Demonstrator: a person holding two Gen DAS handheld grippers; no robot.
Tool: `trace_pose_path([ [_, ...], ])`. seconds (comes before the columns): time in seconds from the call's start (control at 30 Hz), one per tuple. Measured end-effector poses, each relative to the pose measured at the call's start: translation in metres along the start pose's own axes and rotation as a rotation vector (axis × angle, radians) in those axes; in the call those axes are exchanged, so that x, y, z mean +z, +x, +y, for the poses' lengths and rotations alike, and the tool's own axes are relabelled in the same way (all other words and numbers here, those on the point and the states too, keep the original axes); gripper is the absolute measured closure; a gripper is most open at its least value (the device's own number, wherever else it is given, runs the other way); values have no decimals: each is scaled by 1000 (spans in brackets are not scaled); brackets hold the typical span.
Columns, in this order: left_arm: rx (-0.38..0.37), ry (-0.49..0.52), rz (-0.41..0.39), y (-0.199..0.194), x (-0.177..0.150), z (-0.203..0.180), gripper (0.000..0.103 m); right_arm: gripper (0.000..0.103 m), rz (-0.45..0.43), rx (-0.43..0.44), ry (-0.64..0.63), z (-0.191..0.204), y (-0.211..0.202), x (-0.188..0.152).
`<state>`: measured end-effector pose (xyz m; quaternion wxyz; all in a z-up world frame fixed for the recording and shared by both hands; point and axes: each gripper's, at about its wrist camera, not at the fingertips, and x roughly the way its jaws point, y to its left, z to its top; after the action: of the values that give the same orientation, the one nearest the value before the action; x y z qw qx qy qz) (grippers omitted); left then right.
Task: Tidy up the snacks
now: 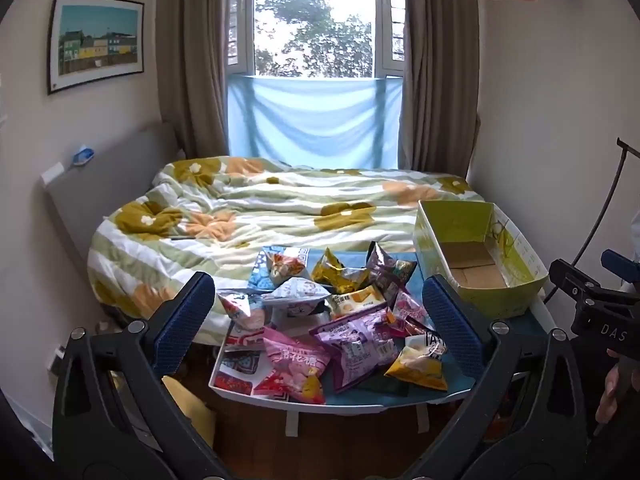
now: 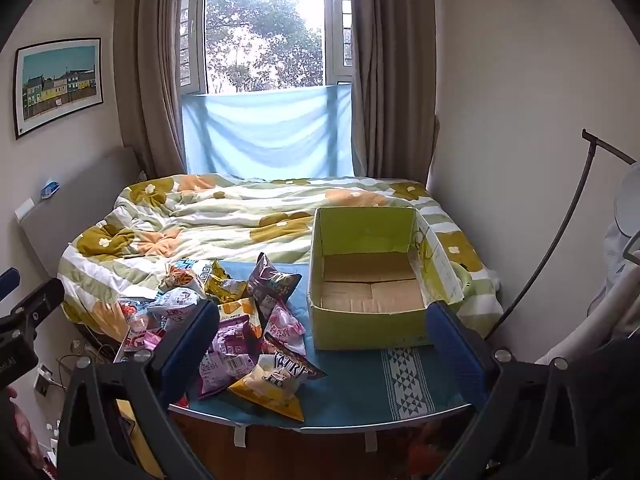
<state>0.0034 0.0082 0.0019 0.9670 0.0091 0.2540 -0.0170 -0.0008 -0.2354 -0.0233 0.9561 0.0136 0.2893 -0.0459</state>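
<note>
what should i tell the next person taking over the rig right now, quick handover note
Left gripper: open, holding nothing, hovering short of the snack pile.
Right gripper: open, holding nothing, facing the box.
Snack packets: all in a loose heap on the left part of the small table, which stands at the foot of the bed.
Green cardboard box: on the table's right side, beside the heap, nothing in it.
Done: nothing sorted yet.
Left: pick up the packets and put them in the box, probably one at a time.
</note>
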Motion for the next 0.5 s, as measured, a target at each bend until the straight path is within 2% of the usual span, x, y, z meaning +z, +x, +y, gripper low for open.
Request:
trace_pose_path([
  [0.5,-1,12,7,6,3,-1,0,0,-3,0,3,4,5,4],
])
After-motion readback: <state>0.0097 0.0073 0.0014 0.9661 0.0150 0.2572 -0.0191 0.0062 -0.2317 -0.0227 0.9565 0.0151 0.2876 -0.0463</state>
